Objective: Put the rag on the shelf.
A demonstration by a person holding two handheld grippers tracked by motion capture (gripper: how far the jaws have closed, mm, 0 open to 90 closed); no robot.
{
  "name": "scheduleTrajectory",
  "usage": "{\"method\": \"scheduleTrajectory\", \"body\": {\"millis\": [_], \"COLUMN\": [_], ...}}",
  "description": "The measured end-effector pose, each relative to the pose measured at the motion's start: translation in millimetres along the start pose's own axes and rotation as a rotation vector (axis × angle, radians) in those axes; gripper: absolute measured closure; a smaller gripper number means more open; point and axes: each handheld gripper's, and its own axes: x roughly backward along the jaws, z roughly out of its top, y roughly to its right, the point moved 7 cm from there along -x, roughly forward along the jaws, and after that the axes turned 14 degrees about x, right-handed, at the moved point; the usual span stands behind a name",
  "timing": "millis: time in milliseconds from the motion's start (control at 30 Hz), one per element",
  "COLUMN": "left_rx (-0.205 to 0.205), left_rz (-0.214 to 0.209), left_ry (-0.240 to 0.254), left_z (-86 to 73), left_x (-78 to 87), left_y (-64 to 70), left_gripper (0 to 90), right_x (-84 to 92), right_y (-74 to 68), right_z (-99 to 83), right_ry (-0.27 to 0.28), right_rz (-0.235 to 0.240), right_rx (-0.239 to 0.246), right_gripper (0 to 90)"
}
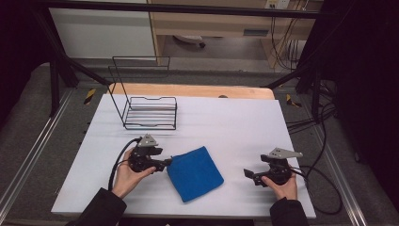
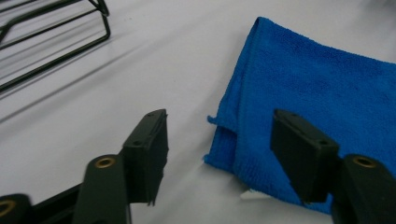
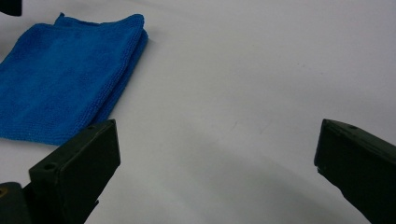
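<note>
The blue cloth lies folded on the white table, a little toward the person's side and between the two hands, with one corner pointing to the front edge. In the left gripper view the same cloth shows a doubled edge, where a lower layer comes out under the upper one, and this corner sits between the two black jaws. The left gripper is at the left edge of the cloth; its jaws are partly spread, one on the bare table and one over the fabric, and I cannot see that the pads press on the cloth yet. The right gripper rests on the table well apart from the cloth, on its right side, with its jaws spread wide and nothing between them. Behind the cloth, toward the far left of the table, stands a black wire rack, apart from everything else. I judge that the step in hand is taking hold of the left edge of the cloth. The next move calls for bringing the jaws together on both layers at once, low enough to catch the lower one, because otherwise only the top layer may lift and the fold may open.
</note>
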Motion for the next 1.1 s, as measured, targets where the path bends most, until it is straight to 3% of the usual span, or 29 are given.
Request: {"method": "scheduleTrajectory", "body": {"millis": [167, 200, 367, 500, 767, 900, 1100], "left_rx": [0.005, 0.021, 0.044, 0.038, 0.042, 0.03, 0.022], "left_rz": [0.02, 0.012, -0.002, -0.004, 0.004, 0.008, 0.005], "left_ry": [-0.052, -0.072, -0.107, -0.122, -0.127, -0.135, -0.14], "left_z": [-2.0, -5.2, -11.6, -14.4, -16.8, -17.7, -18.7], "left_x": [-15.8, -19.8, -25.6, -27.9, -29.9, -29.9, -30.0], "left_y": [0.9, 0.7, -1.3, -0.1, 0.8, 3.1, 5.2], "left_gripper": [51.8, 54.2, 63.4, 66.7, 71.6, 76.4, 81.5], "right_x": [-0.8, -0.9, -2.8, -4.3, -25.2, -41.0, -71.3], "right_y": [-0.7, -1.0, -2.0, -4.0, -18.4, -26.4, -40.3], "right_z": [-0.2, -0.1, 1.4, 4.2, 31.7, 50.6, 76.5], "right_ry": [-0.006, -0.006, -0.007, -0.005, -0.004, -0.01, -0.023], "right_rz": [0.003, 0.003, 0.005, 0.005, -0.003, -0.014, -0.001], "right_rx": [-0.003, -0.006, 0.001, 0.003, 0.008, 0.033, 0.033], "right_gripper": [1.1, 1.1, 1.3, 2.4, 12.2, 15.3, 21.0]}}
